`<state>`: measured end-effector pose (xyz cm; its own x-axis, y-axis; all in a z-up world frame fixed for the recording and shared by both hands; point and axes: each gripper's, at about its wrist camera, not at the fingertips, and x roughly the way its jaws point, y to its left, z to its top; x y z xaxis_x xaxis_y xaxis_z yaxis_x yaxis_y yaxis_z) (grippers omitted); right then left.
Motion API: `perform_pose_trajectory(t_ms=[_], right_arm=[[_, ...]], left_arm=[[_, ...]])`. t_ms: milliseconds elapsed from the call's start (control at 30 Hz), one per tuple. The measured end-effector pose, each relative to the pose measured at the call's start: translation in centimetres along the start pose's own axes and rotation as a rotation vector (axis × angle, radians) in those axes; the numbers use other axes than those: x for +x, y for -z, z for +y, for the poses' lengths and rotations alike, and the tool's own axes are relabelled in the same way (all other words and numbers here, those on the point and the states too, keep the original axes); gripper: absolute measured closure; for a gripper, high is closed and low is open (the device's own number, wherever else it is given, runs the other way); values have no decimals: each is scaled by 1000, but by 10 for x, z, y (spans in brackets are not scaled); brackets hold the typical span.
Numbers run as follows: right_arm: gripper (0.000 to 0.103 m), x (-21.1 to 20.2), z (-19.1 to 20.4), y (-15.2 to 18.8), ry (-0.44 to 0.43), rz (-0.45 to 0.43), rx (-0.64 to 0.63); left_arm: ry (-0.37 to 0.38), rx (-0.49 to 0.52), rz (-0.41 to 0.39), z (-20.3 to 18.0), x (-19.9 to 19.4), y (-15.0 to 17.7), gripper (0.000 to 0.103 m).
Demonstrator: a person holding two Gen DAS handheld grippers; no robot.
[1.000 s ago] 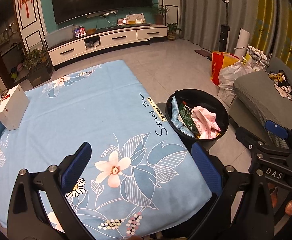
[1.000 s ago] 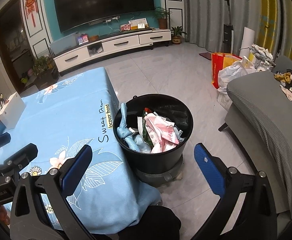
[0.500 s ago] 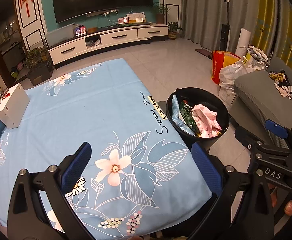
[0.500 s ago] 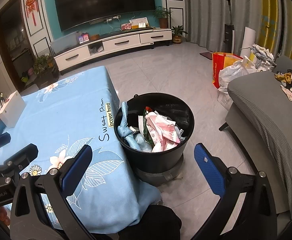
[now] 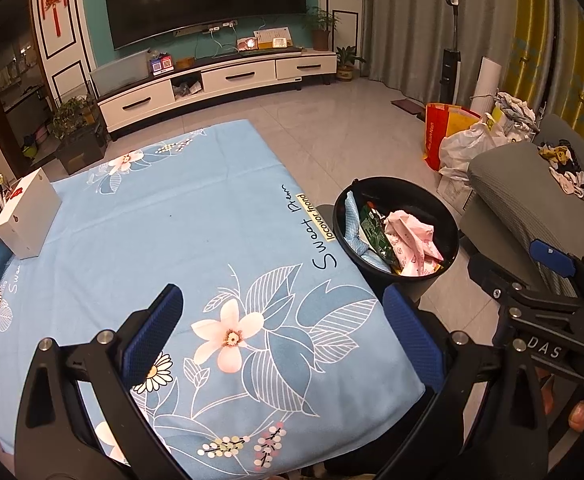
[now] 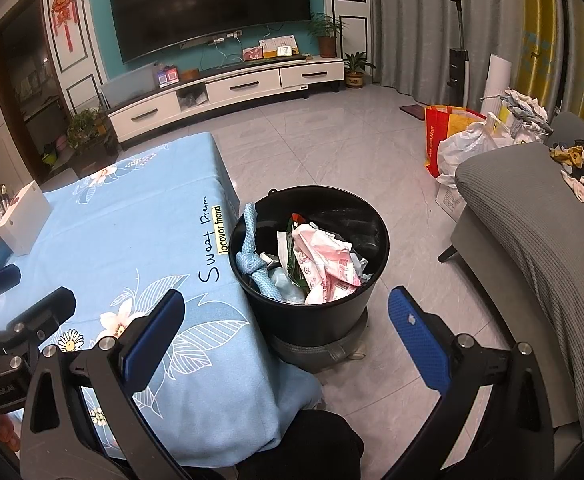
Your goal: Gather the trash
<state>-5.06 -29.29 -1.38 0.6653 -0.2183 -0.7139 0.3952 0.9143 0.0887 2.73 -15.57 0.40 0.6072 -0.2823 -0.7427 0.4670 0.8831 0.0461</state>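
Right wrist view: black bin seen holding crumpled wrappers; blue tablecloth cleared of trash. Left gripper and right gripper held wide, empty. Task judged nearly done.

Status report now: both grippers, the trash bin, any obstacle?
Left gripper open, empty, over blue floral tablecloth. Right gripper open, empty, facing round black plastic bin. Bin holds pink wrapper and blue cloth. Nothing in the way.
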Motion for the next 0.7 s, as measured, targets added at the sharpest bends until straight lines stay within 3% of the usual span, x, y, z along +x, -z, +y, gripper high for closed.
perform_pose_trajectory(t_ms=[700], right_arm=[[3,0,-1,1,2,-2,-1]], left_arm=[[-2,2,6,-1,2,-1,3]])
